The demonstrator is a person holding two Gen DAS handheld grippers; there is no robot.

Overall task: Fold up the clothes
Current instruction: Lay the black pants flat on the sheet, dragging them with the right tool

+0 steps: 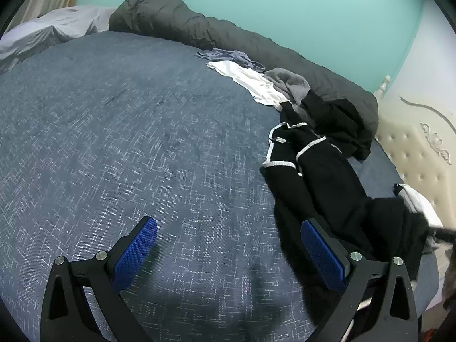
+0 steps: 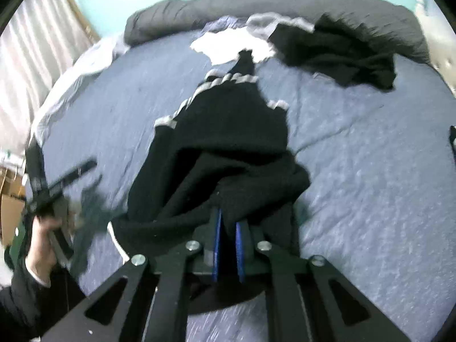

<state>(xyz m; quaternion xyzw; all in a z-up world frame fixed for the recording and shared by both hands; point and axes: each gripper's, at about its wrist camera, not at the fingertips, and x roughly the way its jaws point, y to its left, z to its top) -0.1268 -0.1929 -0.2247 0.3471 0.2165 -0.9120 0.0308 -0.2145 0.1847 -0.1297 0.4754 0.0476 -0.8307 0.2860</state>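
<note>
Right gripper clamps the crumpled black garment; left gripper gapes wide, empty. Nothing folded; far pile untouched.

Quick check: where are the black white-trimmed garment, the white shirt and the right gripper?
black white-trimmed garment [image 2: 228, 131]: right wrist view, on its broad middle.
white shirt [image 1: 245, 78]: left wrist view, on its flat middle.
right gripper [image 2: 228, 228]: right wrist view, between its blue pads, clamped on black fabric.

Black angular tool frames carry blue textured pads, silver screws; dark sleeve.
</note>
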